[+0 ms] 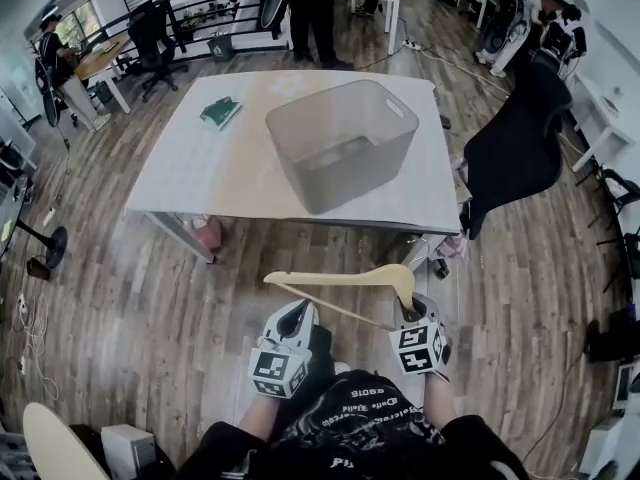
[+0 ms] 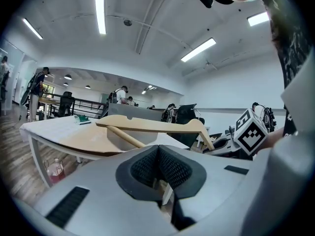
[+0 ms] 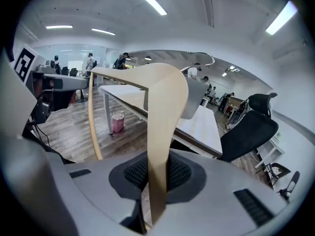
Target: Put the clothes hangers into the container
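Right gripper (image 1: 408, 313), close under the head camera, is clamped on the right end of a pale wooden hanger (image 1: 335, 280), held in the air short of the table (image 1: 190, 168). The hanger's long axis runs crosswise, parallel to the table's near edge. The open-topped translucent container (image 1: 300, 153) stands well ahead. Left gripper (image 1: 296, 320) has its jaws together on nothing

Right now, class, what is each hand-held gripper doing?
Left hand-held gripper: closed, empty.
Right hand-held gripper: closed on the wooden hanger.

Ceiling strip lights (image 2: 100, 11) give bright, even light; fisheye edges darken.
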Demonstrator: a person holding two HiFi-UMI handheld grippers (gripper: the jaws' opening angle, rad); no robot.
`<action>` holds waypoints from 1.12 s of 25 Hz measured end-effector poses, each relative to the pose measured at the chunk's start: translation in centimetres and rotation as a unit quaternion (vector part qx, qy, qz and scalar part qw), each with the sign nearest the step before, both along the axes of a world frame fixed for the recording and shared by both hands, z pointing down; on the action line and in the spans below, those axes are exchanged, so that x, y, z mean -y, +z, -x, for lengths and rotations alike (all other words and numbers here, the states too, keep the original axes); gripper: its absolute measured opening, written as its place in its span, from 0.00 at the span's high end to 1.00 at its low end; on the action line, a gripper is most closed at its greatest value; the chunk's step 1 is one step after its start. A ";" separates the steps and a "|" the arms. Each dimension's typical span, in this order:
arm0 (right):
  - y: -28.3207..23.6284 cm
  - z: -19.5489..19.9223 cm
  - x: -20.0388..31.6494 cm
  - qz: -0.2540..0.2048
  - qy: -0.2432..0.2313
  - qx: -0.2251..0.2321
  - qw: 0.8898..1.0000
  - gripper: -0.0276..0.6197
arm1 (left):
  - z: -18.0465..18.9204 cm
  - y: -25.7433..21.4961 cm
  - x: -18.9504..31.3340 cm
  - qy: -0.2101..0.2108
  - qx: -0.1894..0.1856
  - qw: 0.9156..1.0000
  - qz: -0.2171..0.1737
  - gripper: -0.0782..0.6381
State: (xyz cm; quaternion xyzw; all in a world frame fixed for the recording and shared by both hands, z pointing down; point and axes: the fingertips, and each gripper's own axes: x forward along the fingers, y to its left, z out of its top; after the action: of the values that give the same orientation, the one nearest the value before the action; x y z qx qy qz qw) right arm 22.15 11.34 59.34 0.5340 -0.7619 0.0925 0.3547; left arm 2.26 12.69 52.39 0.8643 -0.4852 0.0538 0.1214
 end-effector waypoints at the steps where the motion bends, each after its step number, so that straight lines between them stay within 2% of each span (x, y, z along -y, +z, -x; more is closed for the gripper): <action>1: -0.1 -0.2 0.6 -0.002 0.005 -0.001 1.000 0.86 | -0.2 0.1 0.7 0.004 -0.002 1.000 0.000 0.86; 12: -3.3 0.2 12.0 -0.025 0.044 -0.016 0.999 0.86 | 1.1 -2.0 14.2 0.042 -0.025 0.999 -0.014 0.86; 18: -5.5 1.2 17.7 -0.042 0.067 -0.031 0.996 0.86 | 3.4 -4.3 21.4 0.070 -0.042 0.996 -0.037 0.86; 22: -6.2 1.5 20.5 -0.035 0.079 -0.036 0.996 0.86 | 4.7 -6.3 25.3 0.087 -0.077 0.992 -0.053 0.86; 28: -8.0 2.3 22.9 -0.041 0.088 -0.045 0.994 0.86 | 6.3 -8.9 29.6 0.115 -0.091 0.987 -0.071 0.86</action>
State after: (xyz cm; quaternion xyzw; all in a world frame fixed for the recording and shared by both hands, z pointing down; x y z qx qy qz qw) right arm 19.86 -11.53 51.30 0.6166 -0.6985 0.0677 0.3569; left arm -3.99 -16.89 43.44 0.9221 -0.3719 -0.0464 0.0963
